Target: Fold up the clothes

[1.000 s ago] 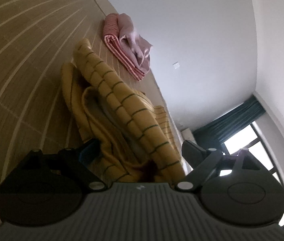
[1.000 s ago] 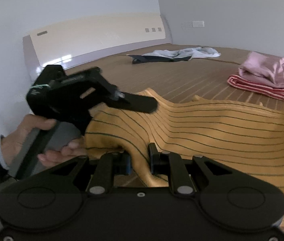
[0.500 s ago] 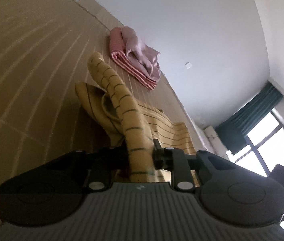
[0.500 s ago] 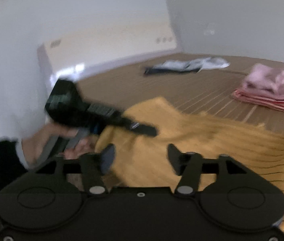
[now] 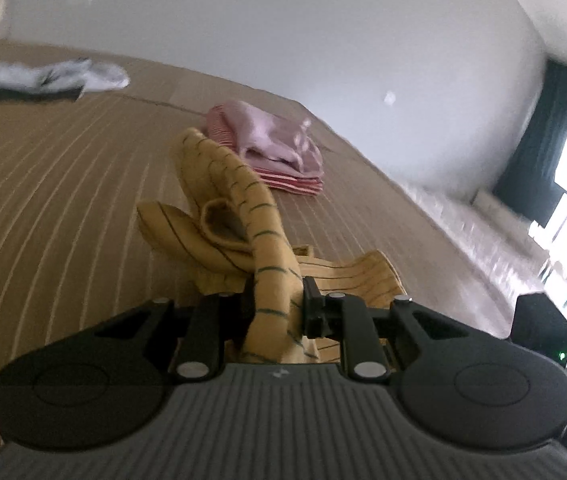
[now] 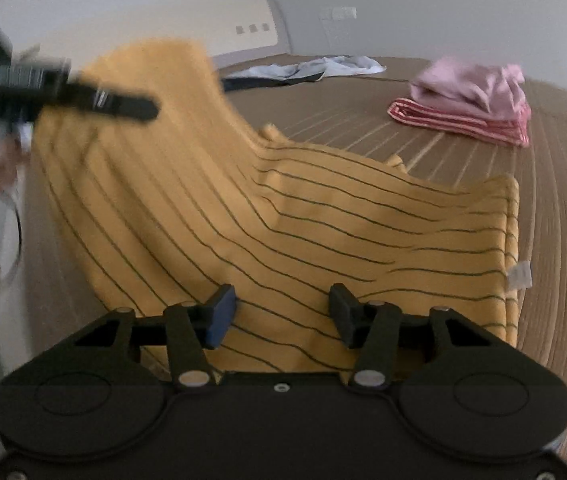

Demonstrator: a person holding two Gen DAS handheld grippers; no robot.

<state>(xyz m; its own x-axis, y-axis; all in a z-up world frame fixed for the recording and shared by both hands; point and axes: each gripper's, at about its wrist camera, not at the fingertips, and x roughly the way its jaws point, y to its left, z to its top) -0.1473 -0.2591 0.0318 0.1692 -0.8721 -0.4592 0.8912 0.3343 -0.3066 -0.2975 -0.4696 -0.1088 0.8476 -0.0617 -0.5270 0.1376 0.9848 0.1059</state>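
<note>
**A:** Where the mustard-yellow striped garment [image 6: 283, 216] lies, is it flat on the bed?

**B:** Only partly; its lower part rests on the brown striped bedcover [image 5: 63, 200], while one end is lifted into the air by the left gripper [image 5: 275, 306], whose jaws are closed on a bunched rope of the cloth; the right gripper [image 6: 281, 314] hovers just above the fabric with its jaws wide apart, holding nothing.

**A:** How would the cloth handle?

**B:** It looks like a light, soft knit; it drapes and sags between the held end and the bed, so it seems limp, not slippery, and likely to crumple if dropped; a pinch at a hem or corner, such as the edge near the white care label [image 6: 520, 275], should give a cleaner fold than a mid-panel grab.

**A:** Anything else nearby?

**B:** A folded stack of pink and red-striped clothes [image 6: 471, 100] sits well apart; a loose white and dark garment [image 6: 307, 70] lies farther back.
</note>
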